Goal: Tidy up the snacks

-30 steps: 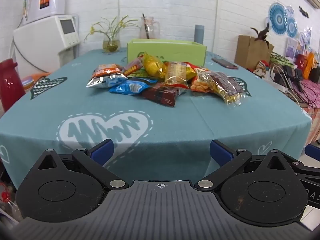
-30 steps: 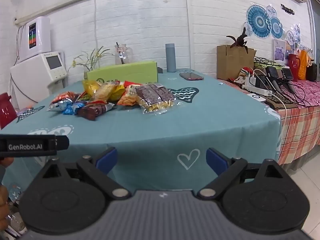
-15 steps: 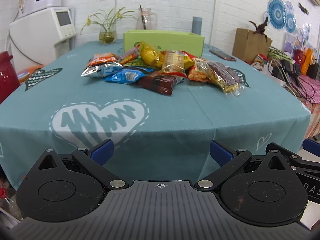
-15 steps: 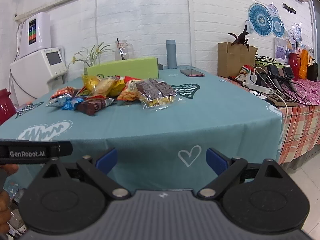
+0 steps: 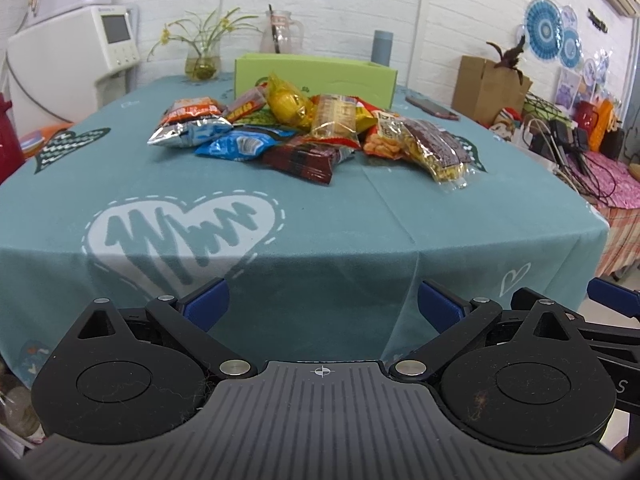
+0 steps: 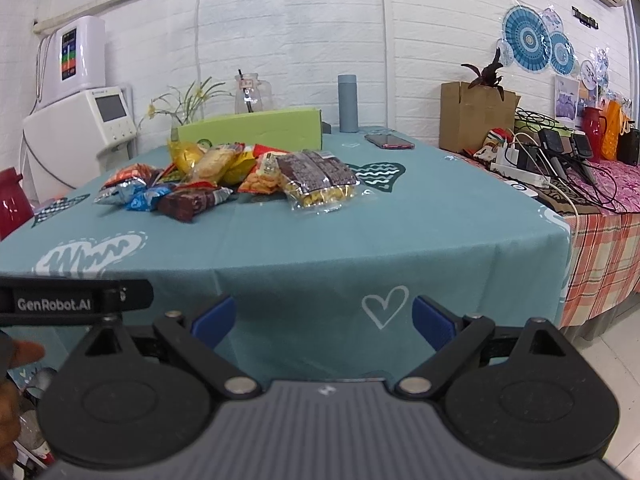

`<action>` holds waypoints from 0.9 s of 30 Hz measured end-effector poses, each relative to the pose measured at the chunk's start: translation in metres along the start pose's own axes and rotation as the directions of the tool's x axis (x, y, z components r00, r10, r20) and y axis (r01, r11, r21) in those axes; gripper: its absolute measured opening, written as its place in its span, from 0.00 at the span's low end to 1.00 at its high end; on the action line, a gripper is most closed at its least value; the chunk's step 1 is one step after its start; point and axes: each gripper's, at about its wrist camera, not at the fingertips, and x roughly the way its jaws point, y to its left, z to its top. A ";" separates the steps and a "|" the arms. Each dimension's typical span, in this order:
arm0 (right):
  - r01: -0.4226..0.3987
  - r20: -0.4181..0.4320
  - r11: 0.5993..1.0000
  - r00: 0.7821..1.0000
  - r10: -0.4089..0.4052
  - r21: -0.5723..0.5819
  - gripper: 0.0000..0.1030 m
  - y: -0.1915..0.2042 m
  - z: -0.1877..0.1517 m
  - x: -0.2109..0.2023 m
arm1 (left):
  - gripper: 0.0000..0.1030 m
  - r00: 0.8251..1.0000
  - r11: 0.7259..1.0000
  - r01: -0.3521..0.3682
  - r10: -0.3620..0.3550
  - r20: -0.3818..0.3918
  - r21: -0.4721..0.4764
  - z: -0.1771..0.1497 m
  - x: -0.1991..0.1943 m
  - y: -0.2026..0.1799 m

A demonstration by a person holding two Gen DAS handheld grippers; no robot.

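A pile of snack packets (image 5: 304, 132) lies on the teal tablecloth (image 5: 280, 240), in front of a green open box (image 5: 316, 76). The pile also shows in the right wrist view (image 6: 224, 180), with the green box (image 6: 256, 130) behind it. A dark brown packet (image 5: 308, 156) and a clear bag of brown-and-yellow snacks (image 5: 432, 148) lie nearest. My left gripper (image 5: 322, 304) is open and empty, before the table's front edge. My right gripper (image 6: 322, 320) is open and empty, off the table's front right corner.
A phone (image 6: 388, 141), a grey-blue bottle (image 6: 347, 102), a glass jug (image 6: 252, 88) and a flower vase (image 5: 202, 62) stand at the table's back. A white appliance (image 5: 68, 56) is left. A cluttered side table with cables (image 6: 560, 168) is right.
Both grippers have moved closer to the table, and the snack pile looms larger. Both stay open and empty.
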 end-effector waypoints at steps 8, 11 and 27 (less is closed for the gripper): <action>-0.007 -0.012 1.000 1.000 0.006 -0.013 0.91 0.002 -0.001 0.001 | 0.88 1.000 1.000 -0.026 0.026 0.013 -0.014 0.000 -0.001 0.002; -0.007 -0.013 1.000 1.000 0.006 -0.013 0.91 0.002 -0.001 0.001 | 0.88 0.999 0.999 -0.034 0.034 0.011 -0.015 0.000 0.000 0.003; -0.010 -0.027 1.000 1.000 0.009 -0.028 0.91 0.004 -0.001 0.003 | 0.86 0.999 0.999 0.044 -0.045 -0.022 -0.026 0.000 0.002 -0.001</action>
